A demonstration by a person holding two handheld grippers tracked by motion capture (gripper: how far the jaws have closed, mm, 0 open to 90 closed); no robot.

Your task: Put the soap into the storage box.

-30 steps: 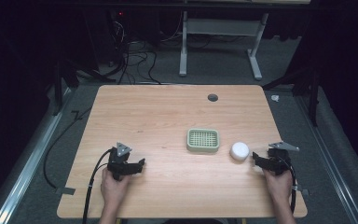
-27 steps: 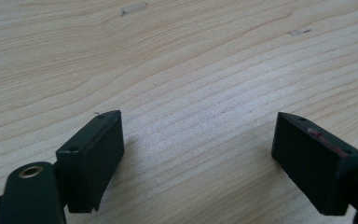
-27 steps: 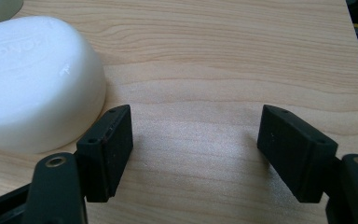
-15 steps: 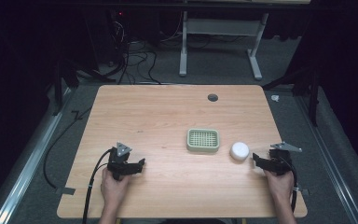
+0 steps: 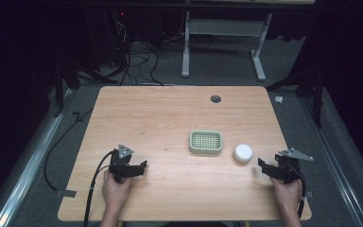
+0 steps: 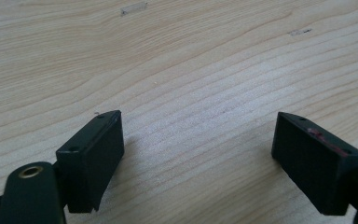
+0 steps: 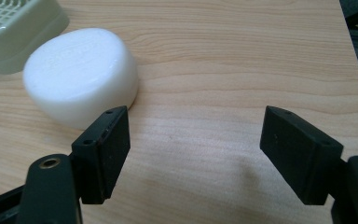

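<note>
A white soap (image 7: 80, 74) lies on the wood surface (image 5: 170, 118), just right of the green dish (image 5: 206, 142) and apart from it, w/ the right tongs (image 5: 260, 164) near it on the person's side. In the right gripper view the soap sits ahead of and partly behind the left jaw, not between the two; the jaws have just been opening and stand spread w/ nothing but bare wood in the gap. Likely next move is a grab at the soap, and the risk lies in that offset: pushed straight fwd, the left jaw would likely hit the soap's near side and shove it toward the dish rather than straddle it. The soap looks smooth and rounded, so a pinch off-centre or high on its curve could squirt it out sideways; the spread also looks barely wider than the soap, leaving little margin. The surface's right edge is near, so a skid that way might drop it to the floor. The left tongs (image 5: 142, 166) rest well apart at the left of the surface, spread, w/ only wood between the jaws in the left gripper view, too far off to steady anything.
</note>
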